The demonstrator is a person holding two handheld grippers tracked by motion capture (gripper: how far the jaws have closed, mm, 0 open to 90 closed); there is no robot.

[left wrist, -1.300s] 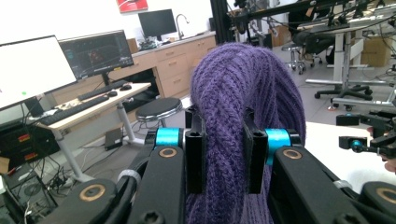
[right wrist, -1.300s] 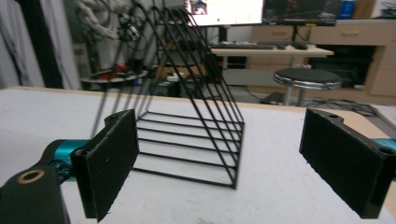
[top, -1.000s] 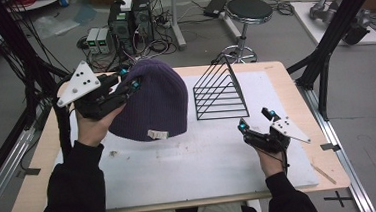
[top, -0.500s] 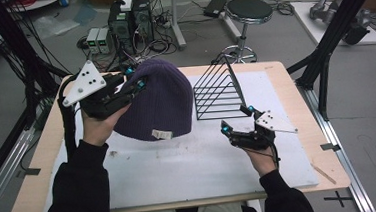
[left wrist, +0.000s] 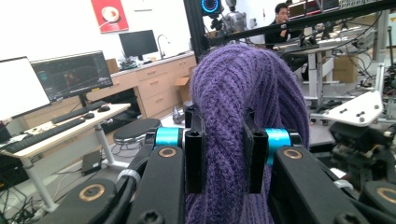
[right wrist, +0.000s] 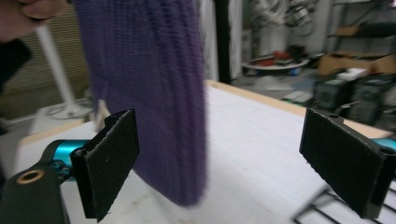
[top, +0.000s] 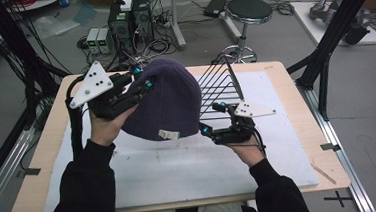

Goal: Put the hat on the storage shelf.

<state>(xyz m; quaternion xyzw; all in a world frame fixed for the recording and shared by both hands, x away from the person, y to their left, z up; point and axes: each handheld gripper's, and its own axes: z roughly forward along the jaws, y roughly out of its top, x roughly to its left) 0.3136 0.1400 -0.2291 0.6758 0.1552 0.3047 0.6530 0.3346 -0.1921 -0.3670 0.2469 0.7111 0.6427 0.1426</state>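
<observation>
A purple knit beanie (top: 168,100) with a small white label hangs above the white mat (top: 180,171). My left gripper (top: 143,78) is shut on its upper left edge. In the left gripper view the knit (left wrist: 243,93) is pinched between the two jaws of that gripper (left wrist: 223,154). My right gripper (top: 211,118) stands open just right of the beanie's lower edge. In the right gripper view the hanging beanie (right wrist: 149,84) sits near the left jaw of the gripper (right wrist: 229,163), inside the gap, and I cannot tell whether it touches.
A black wire rack (top: 219,83) stands on the mat behind the right gripper, close to the beanie's right side. The wooden table (top: 38,146) edges the mat. A stool (top: 247,9) and cables lie on the floor beyond the table.
My right gripper has moved left and forward from the table's right side to the beanie's lower edge. The left gripper has carried the beanie slightly right and up.
</observation>
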